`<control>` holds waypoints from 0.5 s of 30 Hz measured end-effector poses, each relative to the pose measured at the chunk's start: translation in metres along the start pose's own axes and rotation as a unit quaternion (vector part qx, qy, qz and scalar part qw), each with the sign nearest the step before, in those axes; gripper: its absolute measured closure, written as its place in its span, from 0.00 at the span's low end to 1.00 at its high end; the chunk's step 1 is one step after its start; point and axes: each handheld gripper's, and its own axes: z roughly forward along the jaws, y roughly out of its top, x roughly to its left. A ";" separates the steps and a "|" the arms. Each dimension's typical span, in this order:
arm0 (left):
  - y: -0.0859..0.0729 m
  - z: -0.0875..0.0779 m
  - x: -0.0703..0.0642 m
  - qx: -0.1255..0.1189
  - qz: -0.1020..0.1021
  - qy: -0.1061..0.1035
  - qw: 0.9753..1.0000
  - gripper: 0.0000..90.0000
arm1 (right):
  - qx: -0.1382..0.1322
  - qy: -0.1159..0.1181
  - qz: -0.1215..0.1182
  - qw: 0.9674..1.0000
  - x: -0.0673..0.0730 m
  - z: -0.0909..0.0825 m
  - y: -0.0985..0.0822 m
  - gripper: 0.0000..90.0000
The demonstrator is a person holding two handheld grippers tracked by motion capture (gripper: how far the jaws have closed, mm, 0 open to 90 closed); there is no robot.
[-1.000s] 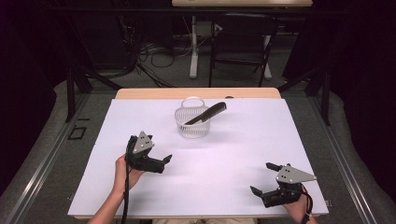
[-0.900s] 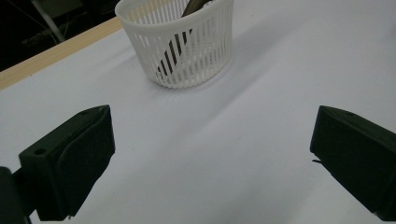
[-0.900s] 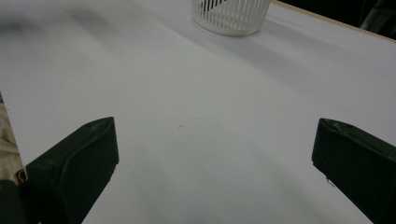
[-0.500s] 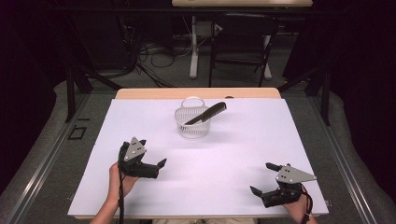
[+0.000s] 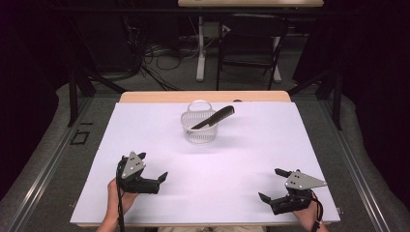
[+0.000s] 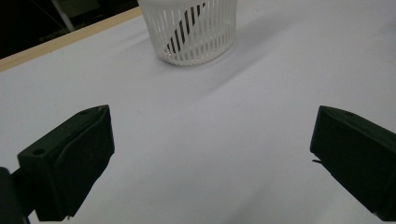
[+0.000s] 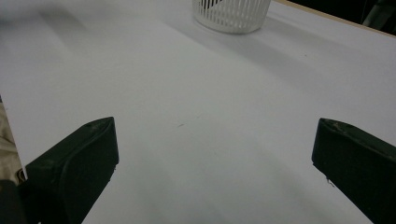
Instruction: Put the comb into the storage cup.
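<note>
A white slatted basket [image 5: 199,128] stands at the far middle of the white table [image 5: 251,145]. A long black utensil [image 5: 216,117] leans in it, its upper end sticking out over the right rim. My left gripper [image 5: 153,166] is held low over the near left of the table, open and holding nothing, well short of the basket. My right gripper [image 5: 270,184] rests at the near right, also open with nothing in it. In the left gripper view the gripper [image 6: 210,154] faces the basket [image 6: 189,28], and the utensil [image 6: 184,25] shows through the slats. In the right gripper view the gripper [image 7: 215,163] points across bare table toward the basket [image 7: 231,11].
A wooden strip [image 5: 203,96] runs along the table's far edge. Beyond it are a chair [image 5: 251,43], a desk leg and loose cables [image 5: 154,58] on the floor. The table's near edge [image 7: 10,116] lies just left of my right gripper.
My left gripper has drawn back toward the near edge and slightly left, still open. The right gripper, basket and utensil have not moved.
</note>
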 end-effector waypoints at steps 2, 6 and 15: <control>-0.002 -0.002 -0.002 0.001 0.001 0.001 1.000 0.00 | 0.001 0.000 -0.001 1.000 0.000 0.000 0.000 0.00; -0.008 -0.003 -0.004 0.005 0.000 0.002 1.000 0.00 | 0.002 0.001 0.000 1.000 0.000 0.000 0.000 0.00; -0.018 -0.011 -0.007 0.004 -0.006 0.007 1.000 0.00 | 0.003 0.000 0.001 1.000 -0.001 0.001 0.000 0.00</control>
